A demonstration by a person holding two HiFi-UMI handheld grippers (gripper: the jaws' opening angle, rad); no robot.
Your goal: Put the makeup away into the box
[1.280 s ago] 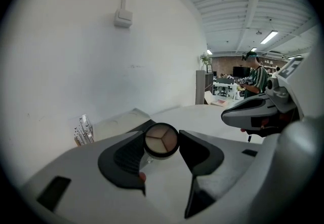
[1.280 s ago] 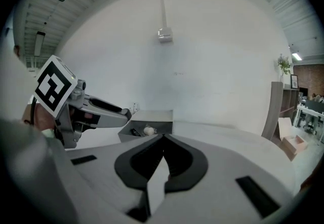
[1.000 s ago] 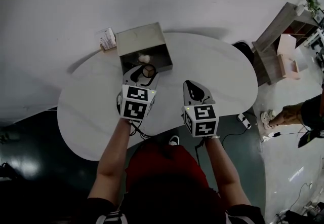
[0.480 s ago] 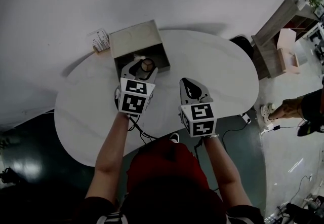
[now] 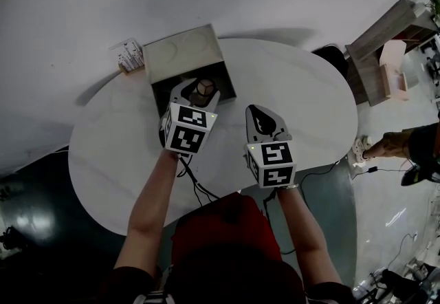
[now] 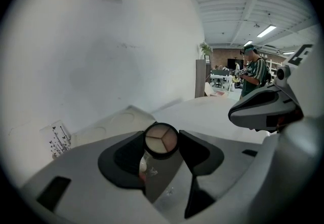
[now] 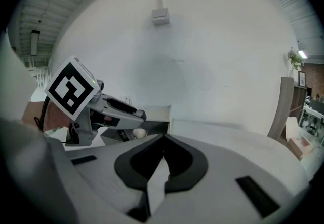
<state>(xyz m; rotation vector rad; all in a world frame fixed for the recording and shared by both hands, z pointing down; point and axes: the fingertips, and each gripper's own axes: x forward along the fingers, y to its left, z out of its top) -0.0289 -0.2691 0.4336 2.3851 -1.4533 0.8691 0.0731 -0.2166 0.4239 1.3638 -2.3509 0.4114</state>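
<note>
Three pale powder wedges inside black-rimmed round compact (image 6: 161, 140) seen only in left gripper view; in head view compact reduced to small dark ring. Compact clamped between jaws of left gripper (image 5: 201, 93), held over opening of box (image 5: 180, 55), lid raised, on white table (image 5: 302, 103). Pale rounded item (image 7: 138, 132) inside box shown best in right gripper view. Right gripper (image 5: 262, 112) jaws pressed together, nothing held, near box, over table. Against one second ago: compact carried further in over box opening; right gripper little changed.
</note>
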